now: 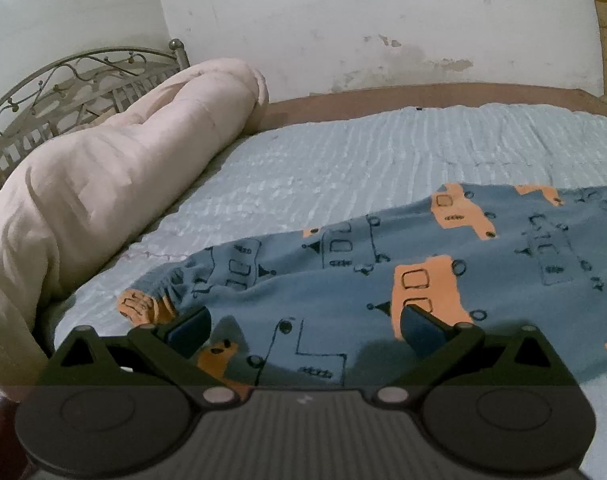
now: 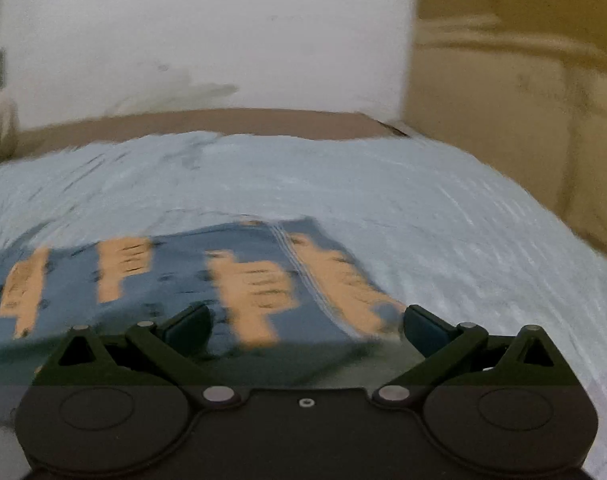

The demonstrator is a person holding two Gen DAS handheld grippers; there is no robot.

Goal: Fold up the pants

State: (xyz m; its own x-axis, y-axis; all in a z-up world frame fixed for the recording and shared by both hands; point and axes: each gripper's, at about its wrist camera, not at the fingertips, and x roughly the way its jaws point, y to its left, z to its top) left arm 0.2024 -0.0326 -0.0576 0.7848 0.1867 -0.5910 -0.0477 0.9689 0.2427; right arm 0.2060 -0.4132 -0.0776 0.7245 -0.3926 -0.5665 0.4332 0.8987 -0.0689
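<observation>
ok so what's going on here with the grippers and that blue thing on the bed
A person is holding a handheld gripper in each hand over a pair of blue pants with orange vehicle prints, spread on a light blue bedspread. The left gripper is open above the end with the gathered band, and the right gripper is open over the other end. Neither has gripped the fabric. A rolled cream comforter lies along the bed's left side.
</observation>
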